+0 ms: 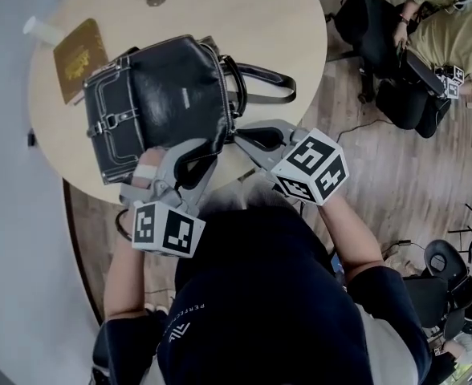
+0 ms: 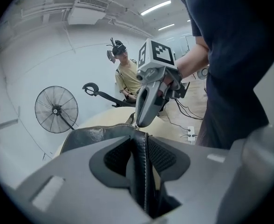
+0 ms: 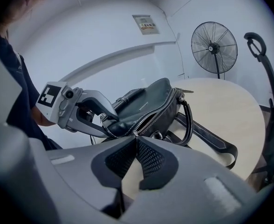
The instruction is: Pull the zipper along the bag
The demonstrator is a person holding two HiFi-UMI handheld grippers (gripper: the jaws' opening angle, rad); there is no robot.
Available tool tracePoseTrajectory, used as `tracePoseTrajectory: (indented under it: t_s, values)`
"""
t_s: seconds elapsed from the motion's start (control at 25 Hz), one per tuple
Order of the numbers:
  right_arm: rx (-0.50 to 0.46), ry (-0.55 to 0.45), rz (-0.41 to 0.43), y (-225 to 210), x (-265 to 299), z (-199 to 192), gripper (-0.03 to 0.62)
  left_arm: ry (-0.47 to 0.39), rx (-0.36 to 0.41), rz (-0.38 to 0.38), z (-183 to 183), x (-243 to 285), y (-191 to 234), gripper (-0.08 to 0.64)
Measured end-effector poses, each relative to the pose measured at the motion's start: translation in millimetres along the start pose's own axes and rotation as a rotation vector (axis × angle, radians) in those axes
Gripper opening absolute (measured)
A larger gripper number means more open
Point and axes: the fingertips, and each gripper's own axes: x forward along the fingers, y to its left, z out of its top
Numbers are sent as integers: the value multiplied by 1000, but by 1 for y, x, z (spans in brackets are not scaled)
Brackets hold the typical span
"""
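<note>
The black bag (image 1: 168,95) lay on its side on the round tabletop (image 1: 220,14), near the edge closest to me. My left hand-held gripper (image 2: 144,148) was clamped on the bag's leather edge, just beside the zipper (image 3: 154,115). My right hand-held gripper (image 3: 137,141) had its jaws together, pinching the pull (image 3: 136,133) at the zipper's near end

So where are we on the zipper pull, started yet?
Done: both grips look set. The left gripper is clamped on a fold of the black bag at its near edge, bracing it. In hand: the right gripper is shut at the near end of the zipper, apparently on the pull. Left: the whole run. The teeth ahead of the jaws look meshed to the far end, so no travel shows.
</note>
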Motion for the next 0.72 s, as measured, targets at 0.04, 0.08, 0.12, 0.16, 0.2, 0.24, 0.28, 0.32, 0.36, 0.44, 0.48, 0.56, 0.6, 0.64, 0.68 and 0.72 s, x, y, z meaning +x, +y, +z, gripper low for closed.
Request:
tracePoseTrajectory:
  t_s: [0.04,0.08,0.12,0.16,0.2,0.24,0.28,0.32,0.36,0.44,0.48,0.56,0.6,0.64,0.68,0.72]
  values:
    - [-13,0,3,0,0,1,14,1,0,-2,0,-1,0,132]
    - [-29,2,5,0,0,1,14,3,-3,-8,0,-1,-1,126]
    - [-50,6,3,0,0,2,14,5,-6,-16,0,-2,-1,121]
    - [-76,10,-4,0,-1,3,14,7,-7,-25,1,-2,-1,118]
    - [-105,14,-15,-1,-1,4,14,9,-7,-33,1,-3,-1,117]
    - [-133,20,-26,-1,-1,5,14,13,-8,-40,1,-3,-1,115]
    - [-160,25,-36,-1,-1,6,14,18,-9,-45,1,-3,-1,114]
    - [-181,28,-43,-1,-2,8,14,23,-9,-47,1,-3,-1,114]
    - [-194,28,-48,-1,-3,9,14,28,-8,-48,1,-3,-1,112]
    - [-202,26,-56,-4,-4,11,14,38,-5,-50,0,-3,-2,110]
    - [-202,26,-59,-5,-4,12,14,42,-2,-51,1,-3,-2,109]
    - [-211,20,-64,-6,-5,16,14,47,5,-52,1,-4,-3,109]
    - [-221,17,-66,-7,-5,18,14,49,9,-53,1,-4,-3,109]
    - [-232,16,-67,-7,-6,21,14,50,12,-53,2,-4,-3,107]
    - [-240,15,-68,-8,-6,23,14,51,15,-54,2,-5,-3,107]
    - [-245,14,-68,-9,-6,25,14,52,17,-54,3,-6,-3,107]
